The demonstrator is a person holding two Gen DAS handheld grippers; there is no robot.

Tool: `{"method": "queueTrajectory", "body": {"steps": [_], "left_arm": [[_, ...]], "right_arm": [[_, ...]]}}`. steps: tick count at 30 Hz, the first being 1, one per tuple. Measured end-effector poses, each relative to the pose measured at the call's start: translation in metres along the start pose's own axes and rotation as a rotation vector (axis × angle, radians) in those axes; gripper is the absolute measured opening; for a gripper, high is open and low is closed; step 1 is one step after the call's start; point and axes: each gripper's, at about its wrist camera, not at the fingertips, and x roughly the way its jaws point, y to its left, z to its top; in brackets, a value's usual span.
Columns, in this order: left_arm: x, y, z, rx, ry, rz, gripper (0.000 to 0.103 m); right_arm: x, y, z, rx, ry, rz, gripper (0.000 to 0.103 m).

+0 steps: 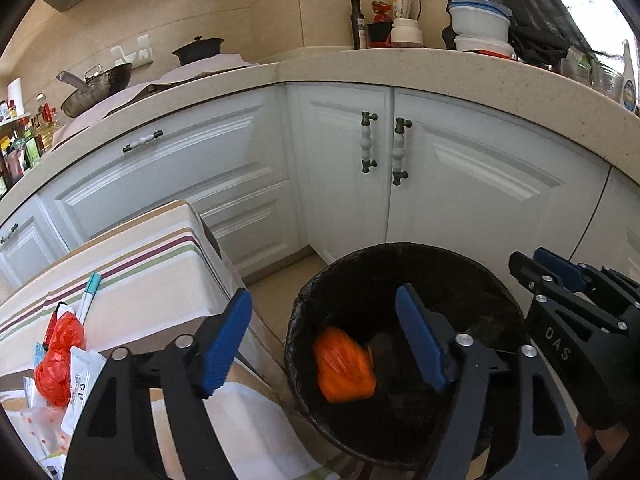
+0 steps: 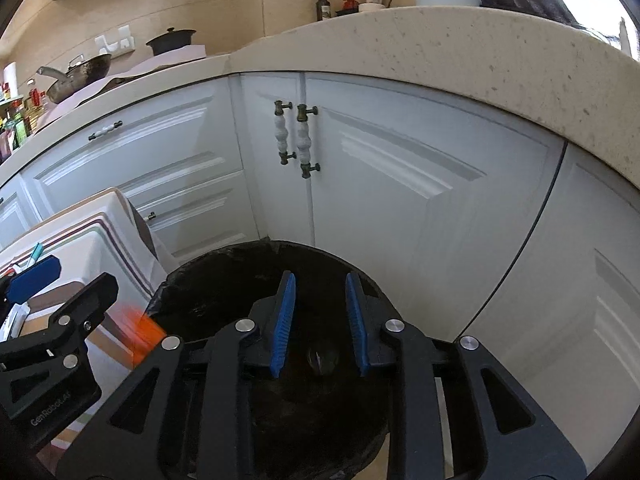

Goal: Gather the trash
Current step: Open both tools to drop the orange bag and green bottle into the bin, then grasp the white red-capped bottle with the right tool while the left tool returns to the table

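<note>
A black-lined trash bin (image 1: 496,280) stands on the floor by the white cabinets. My left gripper (image 1: 324,340) is open above the bin's left rim. A blurred orange wrapper (image 1: 344,366) is between its fingers, over the bin's inside, apart from both pads. It shows as an orange blur in the right wrist view (image 2: 140,330). My right gripper (image 2: 320,324) is open and empty over the bin (image 2: 224,280). More trash lies on the striped table (image 1: 160,264): a red plastic bag (image 1: 56,364), white packets (image 1: 82,384) and a teal pen (image 1: 89,294).
White cabinet doors with handles (image 1: 382,146) stand right behind the bin. A beige counter (image 1: 440,68) above carries pans, bottles and containers. The right gripper's body (image 1: 580,304) is at the bin's right side. Beige floor (image 1: 276,292) shows between table and bin.
</note>
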Motion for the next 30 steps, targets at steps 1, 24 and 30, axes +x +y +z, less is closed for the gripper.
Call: {"method": "queueTrajectory", "body": {"steps": [1,24,30], "left_arm": [[0.000,0.000,0.000,-0.001,0.000,0.001,0.075],[-0.082,0.083,-0.034,-0.080,-0.025,0.169,0.078],[-0.116,0.127,-0.061,-0.136,-0.028,0.276,0.080]], "right_arm": [[0.000,-0.001,0.000,0.002,-0.002,-0.003,0.034],[-0.057,0.073,-0.018,-0.063,-0.015,0.132,0.043],[-0.075,0.123,-0.033,-0.132,-0.005,0.218,0.043]]}}
